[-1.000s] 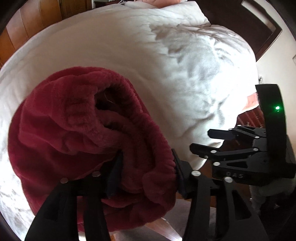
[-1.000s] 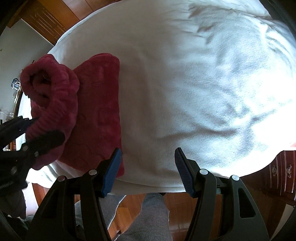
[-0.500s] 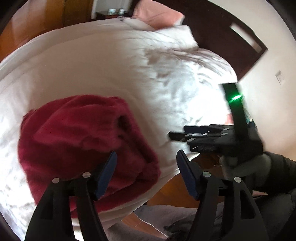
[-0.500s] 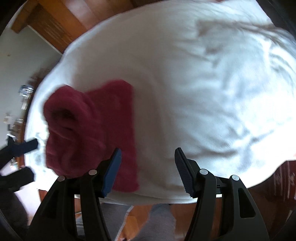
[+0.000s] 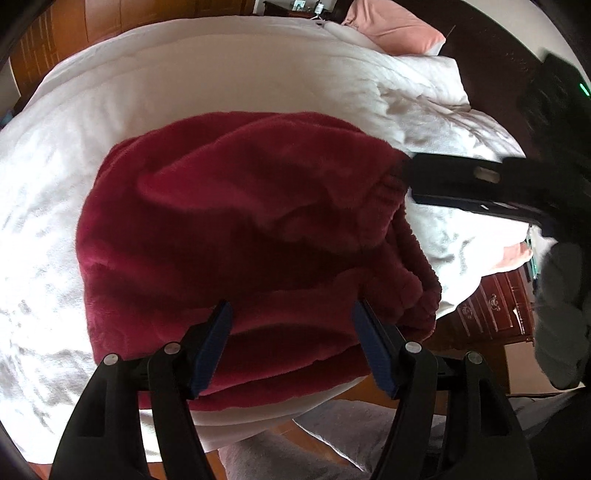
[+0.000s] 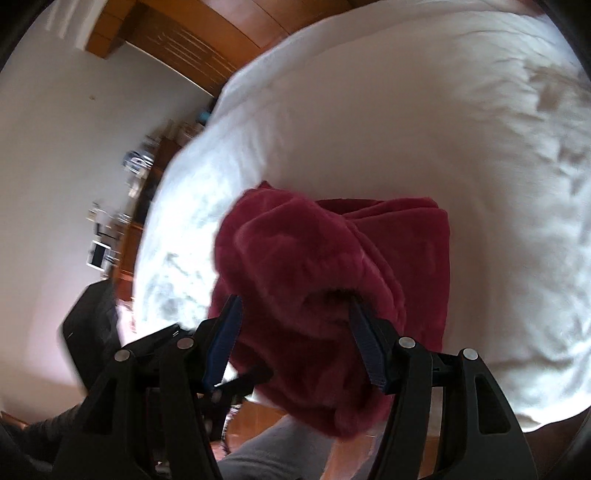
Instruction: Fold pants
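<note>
Left wrist view: the folded dark red fleece pants (image 5: 236, 236) lie in a thick bundle near the front edge of a bed covered by a white duvet (image 5: 207, 70). The left claw (image 5: 291, 347) hangs over the near part of the bundle with its blue-padded fingers (image 5: 212, 347) spread apart; the pads do not press on the cloth, and the log's reading that these jaws opened further within the last second agrees with this. A pink pillow (image 5: 399, 29) rests at the far end of the bed against a dark headboard (image 5: 491, 55). The right claw (image 5: 410, 181) enters from the right edge, its dark tips at the ribbed waistband on the bundle's right side, carried by a hand in a grey glove (image 5: 561, 314). A reddish wooden drawer chest (image 5: 491, 306) stands beside the bed.

Right wrist view (blurred): the right claw (image 6: 295, 343) has the rolled waistband end of the pants (image 6: 332, 280) between its blue pads (image 6: 225, 339). Its jaws have just been closing, and the fleece bulges between them and appears pinched, with the right pad sunk in a fold. The remainder of the pants lies flat on the duvet (image 6: 406, 122) behind. Part of the left claw (image 6: 92, 321) shows at the left edge. A white wall (image 6: 74, 147) and wooden panelling (image 6: 207, 33) fill the background.
</note>
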Tool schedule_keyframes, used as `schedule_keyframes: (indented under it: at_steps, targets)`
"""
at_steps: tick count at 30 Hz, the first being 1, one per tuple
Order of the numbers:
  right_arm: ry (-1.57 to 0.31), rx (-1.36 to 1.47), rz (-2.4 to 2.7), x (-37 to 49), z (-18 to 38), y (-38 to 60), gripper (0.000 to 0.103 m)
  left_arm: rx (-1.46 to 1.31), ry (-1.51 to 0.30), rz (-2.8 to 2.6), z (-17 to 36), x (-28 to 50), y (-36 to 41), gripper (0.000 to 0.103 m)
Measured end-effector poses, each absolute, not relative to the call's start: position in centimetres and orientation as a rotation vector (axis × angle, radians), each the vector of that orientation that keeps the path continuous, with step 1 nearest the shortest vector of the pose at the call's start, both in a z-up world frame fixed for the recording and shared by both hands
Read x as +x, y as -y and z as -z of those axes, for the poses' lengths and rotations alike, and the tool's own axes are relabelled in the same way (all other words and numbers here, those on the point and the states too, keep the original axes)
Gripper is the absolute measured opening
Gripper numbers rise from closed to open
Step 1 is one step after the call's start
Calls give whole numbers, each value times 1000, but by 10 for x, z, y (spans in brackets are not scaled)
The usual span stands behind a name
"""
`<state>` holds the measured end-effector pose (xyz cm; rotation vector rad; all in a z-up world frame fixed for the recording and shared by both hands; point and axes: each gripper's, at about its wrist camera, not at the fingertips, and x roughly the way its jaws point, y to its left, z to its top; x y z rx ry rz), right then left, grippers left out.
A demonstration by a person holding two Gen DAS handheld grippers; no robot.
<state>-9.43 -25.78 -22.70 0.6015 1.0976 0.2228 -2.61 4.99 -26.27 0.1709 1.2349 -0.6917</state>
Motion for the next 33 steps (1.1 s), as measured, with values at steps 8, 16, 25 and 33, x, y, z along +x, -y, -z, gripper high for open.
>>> schedule_keyframes:
  at_steps: [8, 16, 25, 33]
  targets:
    - [-1135, 676, 9, -67, 258, 302, 18, 201, -1254, 724, 279, -33, -32, 68]
    - [-1165, 746, 40, -70, 294, 321, 18, 266, -1307, 747, 301, -45, -21, 70]
    - [-1145, 742, -149, -104, 256, 320, 21, 255, -1316, 746, 300, -39, -18, 70]
    - [-1242, 697, -253, -139, 259, 292, 33, 245, -1312, 754, 295, -42, -22, 70]
